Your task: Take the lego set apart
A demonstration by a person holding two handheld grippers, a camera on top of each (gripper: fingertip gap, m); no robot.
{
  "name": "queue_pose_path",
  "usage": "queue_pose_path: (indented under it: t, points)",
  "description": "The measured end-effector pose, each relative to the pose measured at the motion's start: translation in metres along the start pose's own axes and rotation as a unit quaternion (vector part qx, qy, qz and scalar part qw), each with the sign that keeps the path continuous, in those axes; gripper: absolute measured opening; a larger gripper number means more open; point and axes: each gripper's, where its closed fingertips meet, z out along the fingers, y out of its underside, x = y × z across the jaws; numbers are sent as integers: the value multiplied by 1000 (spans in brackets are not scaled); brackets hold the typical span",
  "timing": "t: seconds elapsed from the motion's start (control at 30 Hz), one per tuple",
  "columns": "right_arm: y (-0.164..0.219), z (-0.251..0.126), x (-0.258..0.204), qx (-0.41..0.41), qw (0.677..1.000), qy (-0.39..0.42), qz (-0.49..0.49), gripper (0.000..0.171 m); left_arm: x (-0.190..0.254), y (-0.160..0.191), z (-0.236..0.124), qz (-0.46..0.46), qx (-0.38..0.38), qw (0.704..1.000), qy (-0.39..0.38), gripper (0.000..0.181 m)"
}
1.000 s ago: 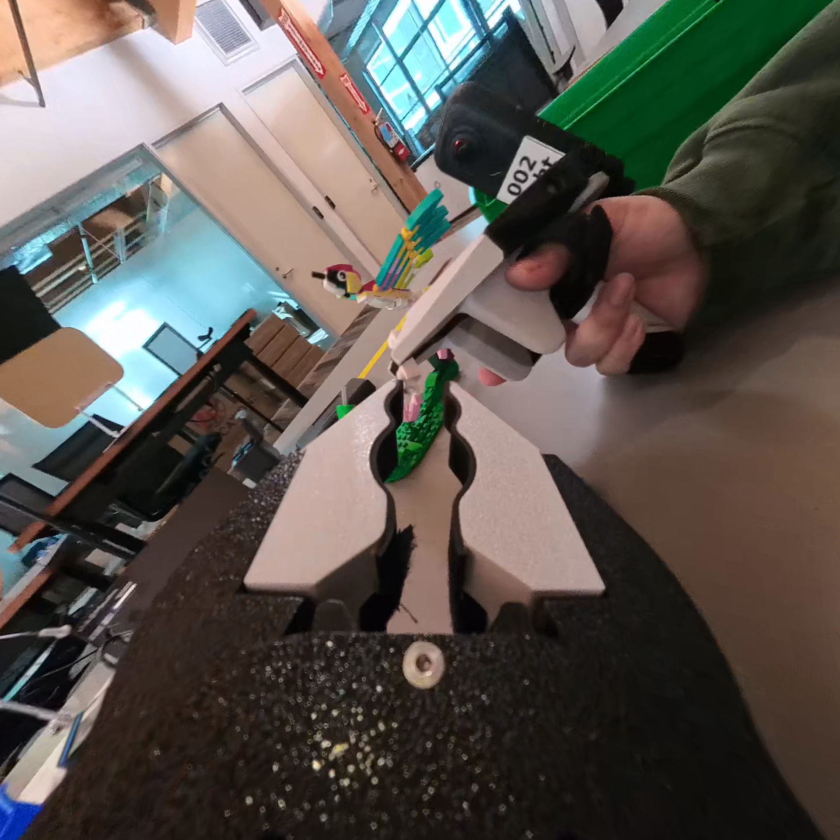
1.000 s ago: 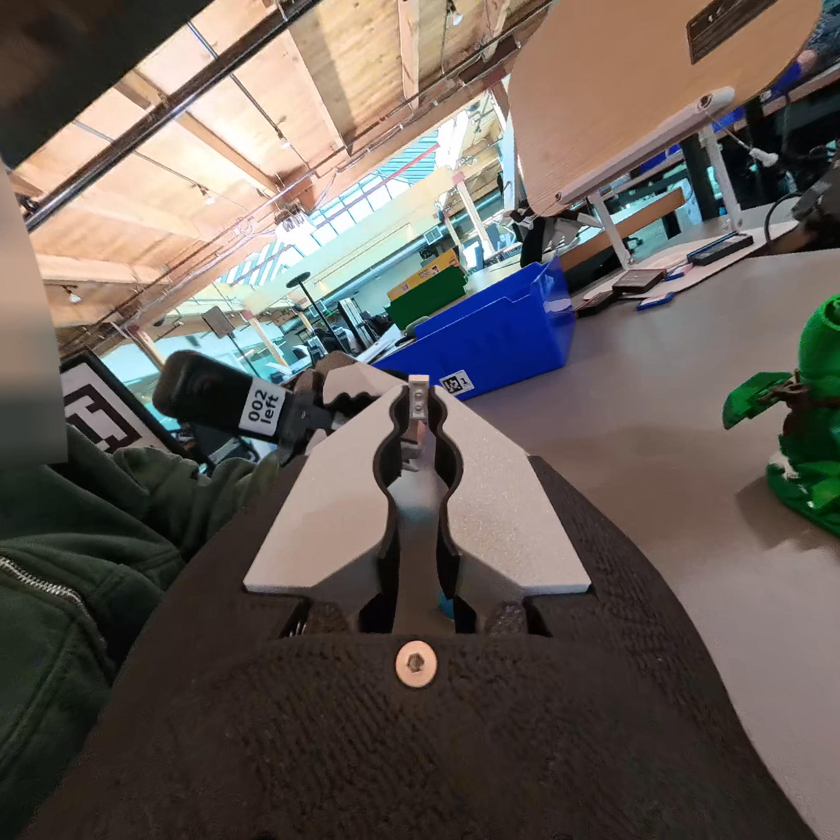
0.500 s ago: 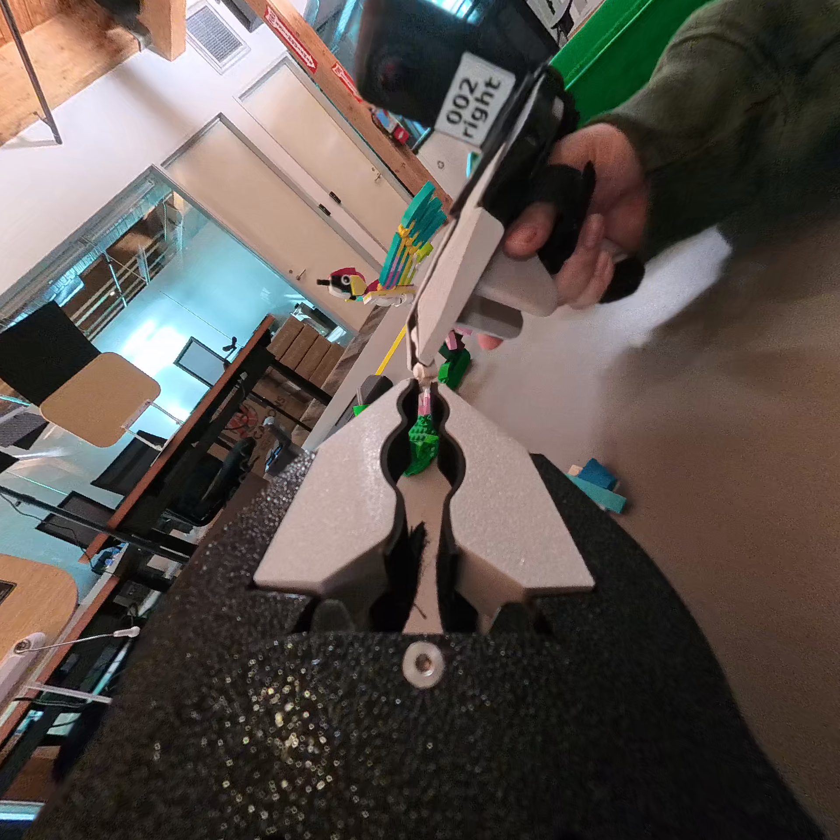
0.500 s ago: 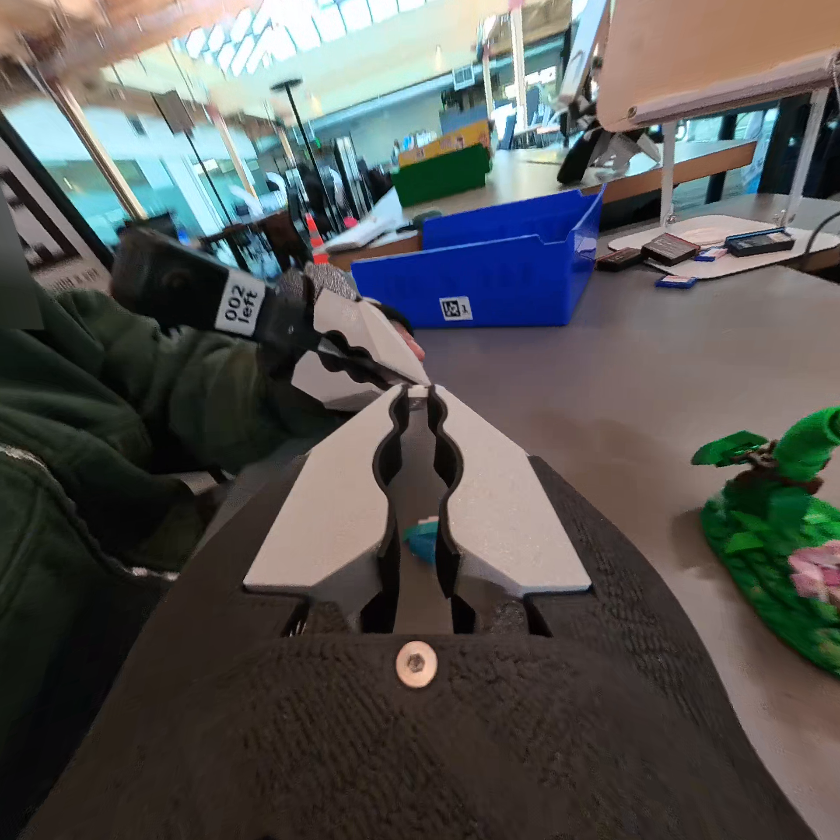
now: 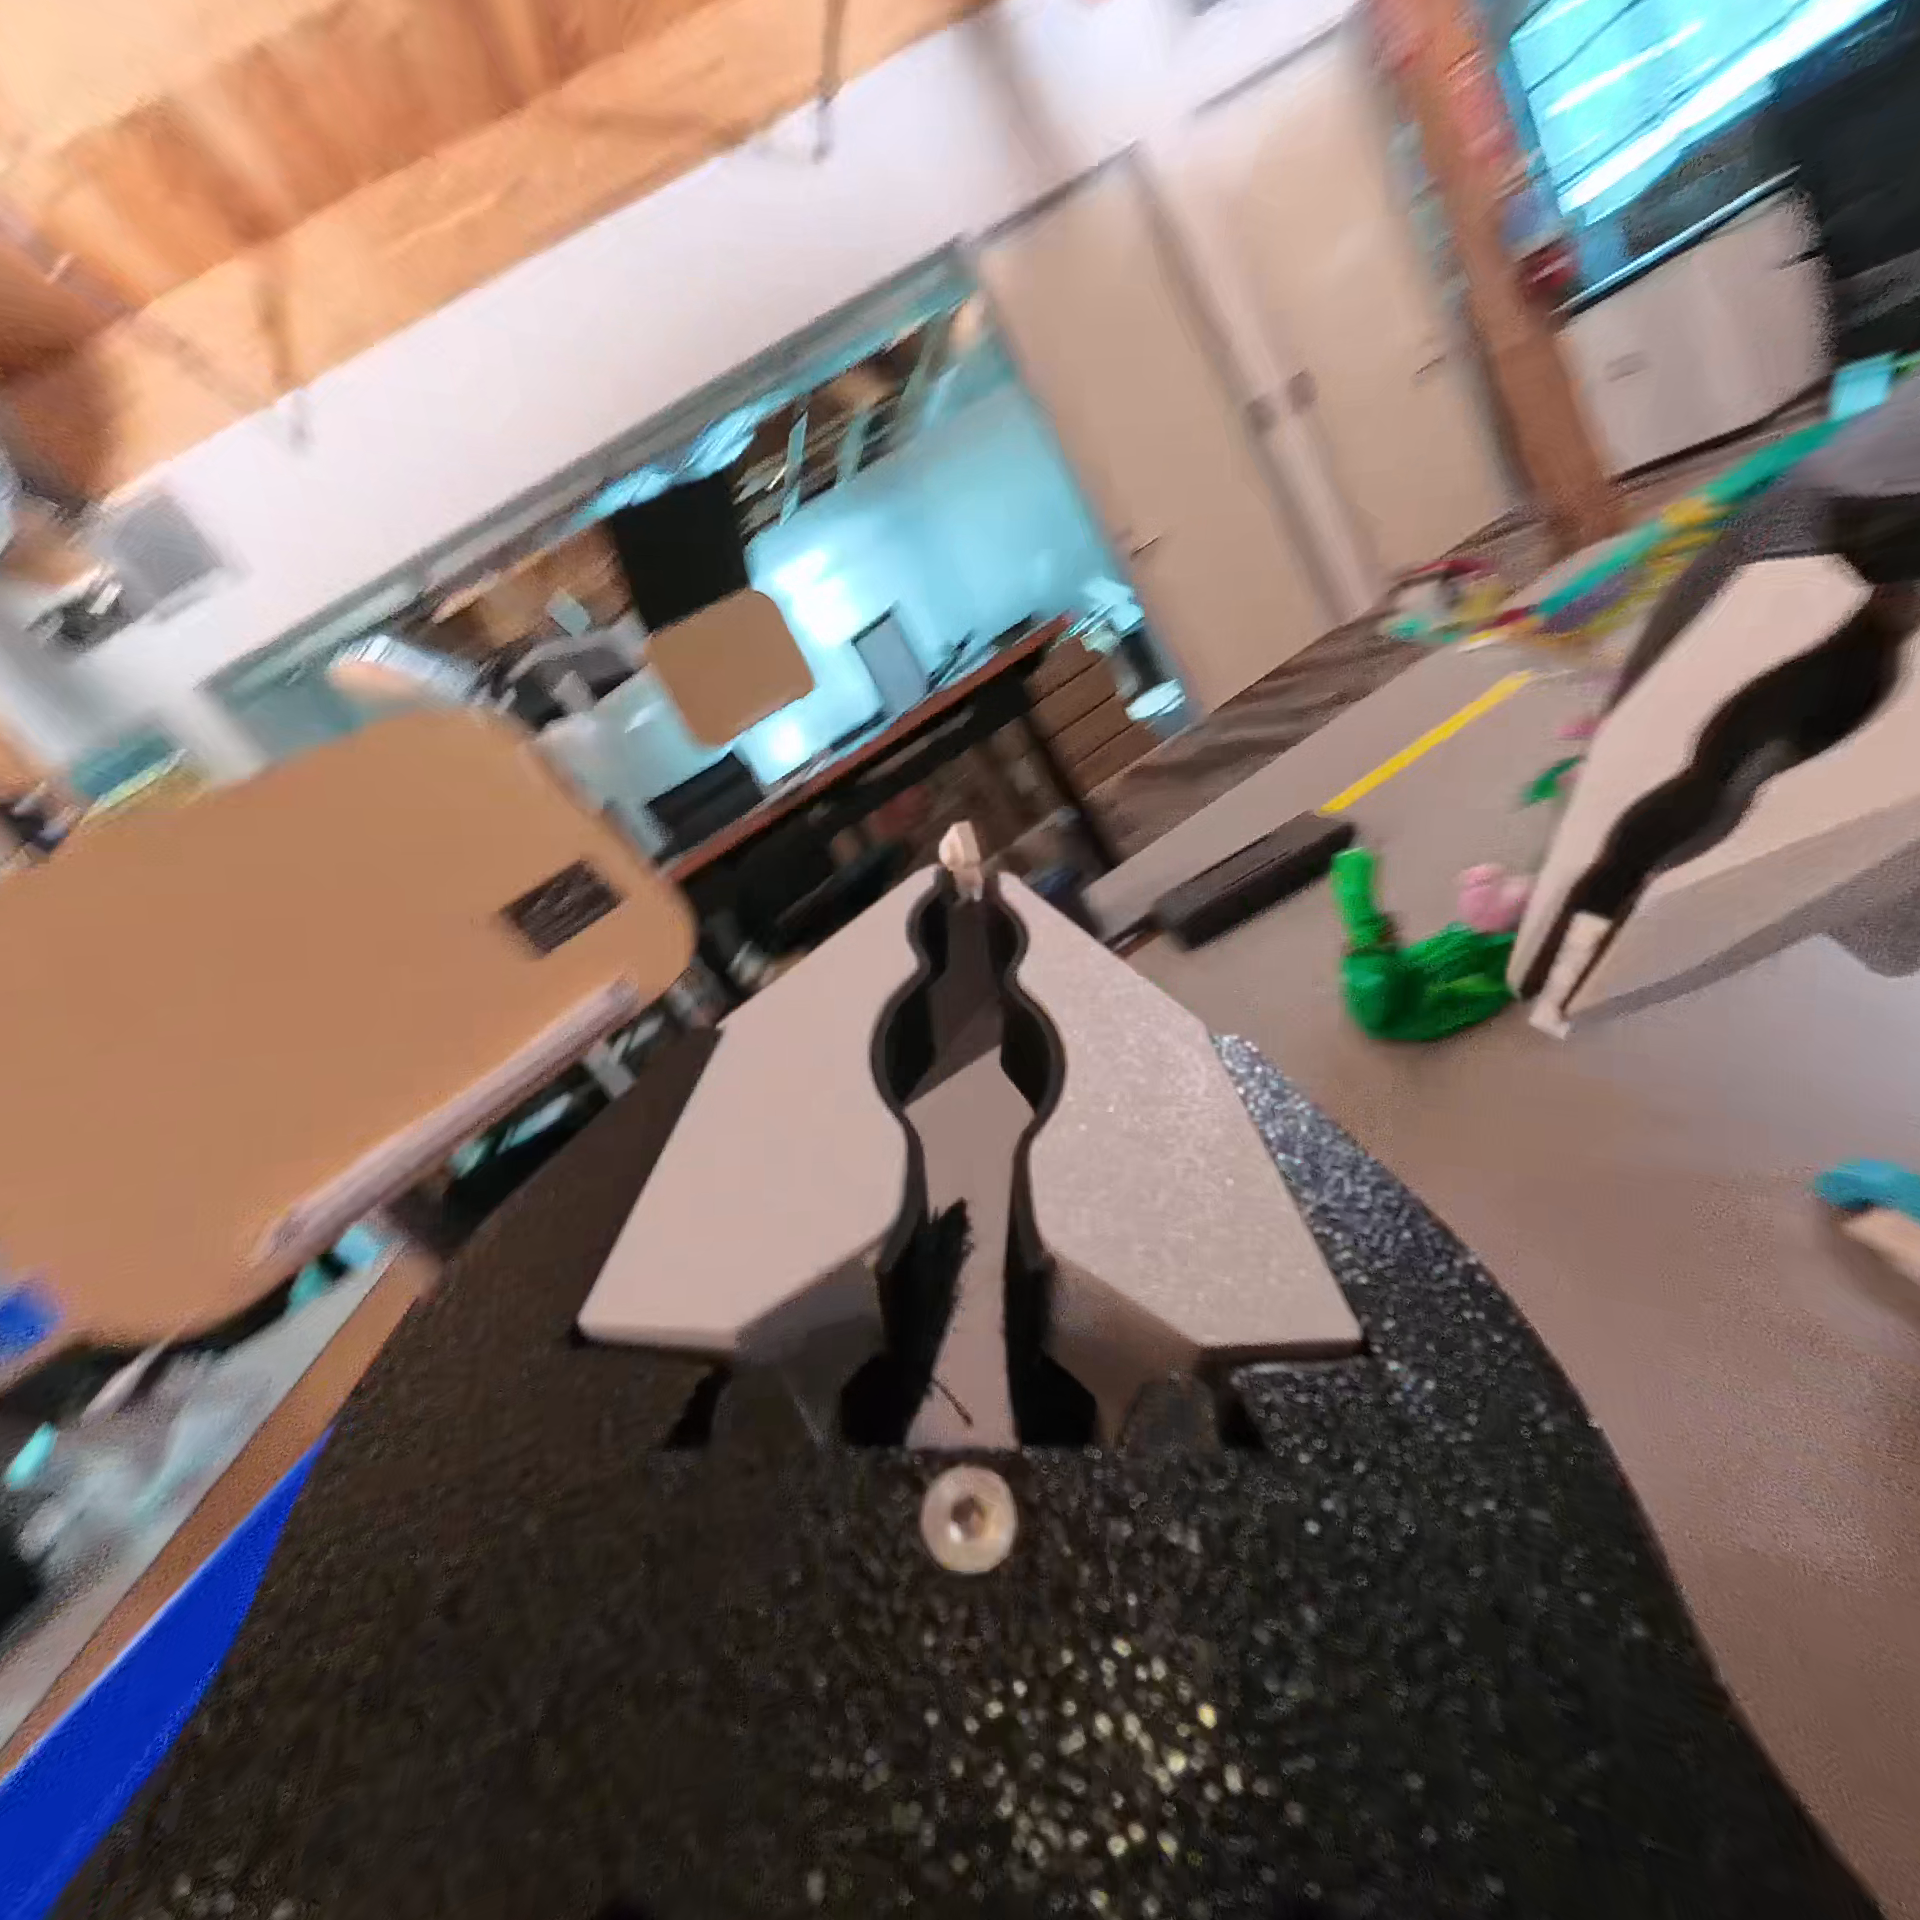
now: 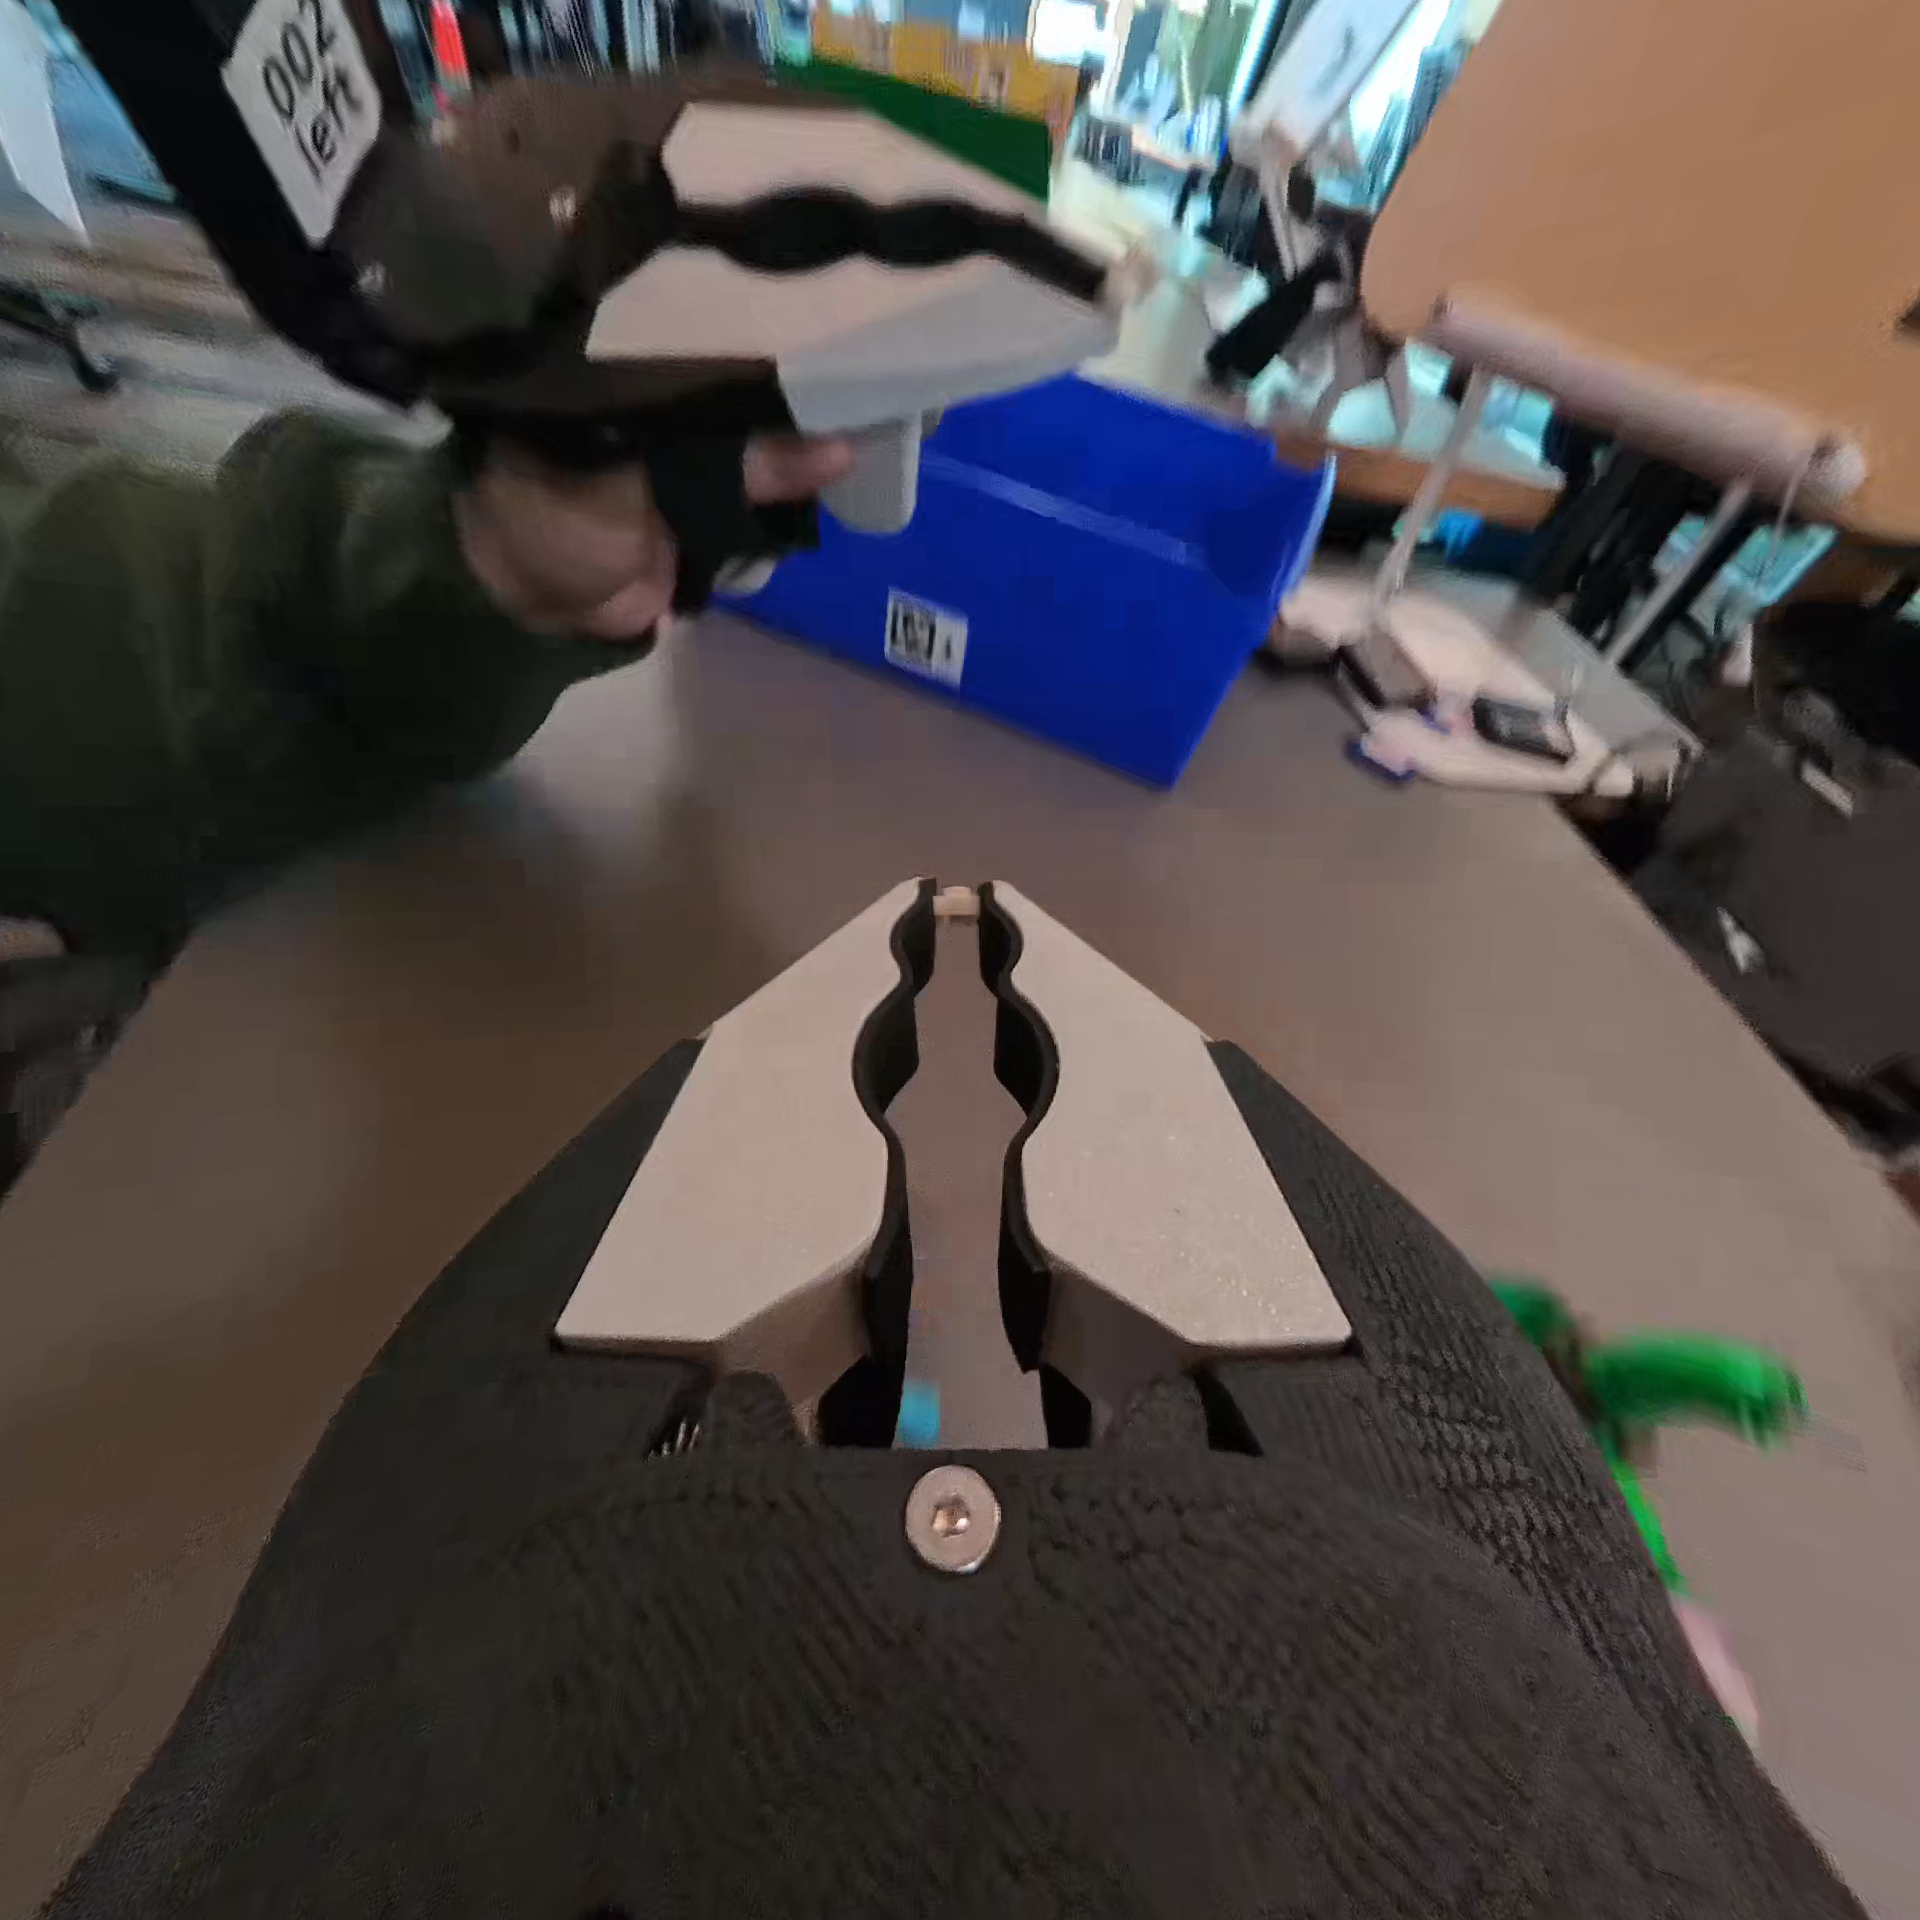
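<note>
The tabletop (image 6: pixel 1299 935) is grey-brown and smooth, in a big workshop room with a wooden ceiling, white cabinet doors and other desks behind. I take the blue bin (image 6: pixel 1081 582) as my landmark. To the left of it my left hand (image 6: pixel 582 540), in a dark green sleeve, holds my left tongs (image 5: pixel 964 883) in the air above the tabletop; they are pressed together on a small pale piece (image 5: pixel 961 860) at the tips. In front of the bin, nearer to the camera, my right tongs (image 6: pixel 954 902) pinch a small whitish piece (image 6: pixel 954 906) in the same way. Far to the right of the bin and close to me, the green lego plant (image 6: pixel 1662 1392) with a pink flower lies on the tabletop, cut off by the tongs body. Both views are blurred, so I cannot tell the shape of the small pieces. The bin carries a white square label, and the left tongs a white tag with writing.
</note>
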Motion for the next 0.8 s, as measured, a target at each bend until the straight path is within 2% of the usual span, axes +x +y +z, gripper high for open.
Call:
queue_pose_path:
  t: [0.13, 0.23, 0.27, 0.3, 0.33, 0.37, 0.43, 0.53, 0.6, 0.7, 0.8]
  points:
    - [-83, 82, 12, 61, 997, -16, -38, 6, -94, 41, -39, -71, -153, 982, -80, 5]
    - [-129, 158, 24, 66, 996, -32, -49, 6, -150, 72, -67, -91, -245, 958, -114, 4]
    - [-136, 183, 29, 56, 997, -36, -45, 14, -164, 84, -73, -91, -268, 951, -123, 4]
    - [-137, 206, 35, 40, 998, -34, -36, 31, -175, 94, -78, -91, -287, 944, -132, 6]
    - [-135, 226, 40, 19, 999, -34, -22, 47, -180, 104, -81, -94, -303, 939, -132, 37]
    - [-130, 243, 42, -4, 999, -41, -9, 59, -182, 114, -83, -105, -323, 932, -125, 59]
    - [-121, 263, 47, -33, 999, -39, 3, 68, -186, 131, -88, -101, -358, 920, -122, 80]
    - [-117, 269, 56, -28, 999, -16, 1, 75, -182, 139, -89, -104, -354, 923, -107, 82]
    - [-118, 257, 61, -15, 1000, 1, -6, 77, -175, 134, -89, -121, -337, 928, -100, 82]
    - [-127, 206, 58, 34, 999, 11, -26, 77, -146, 102, -85, -153, -273, 948, -59, 80]
    - [-113, 130, 37, 57, 995, -18, -75, 65, -85, 59, -73, -171, -199, 964, 34, 73]
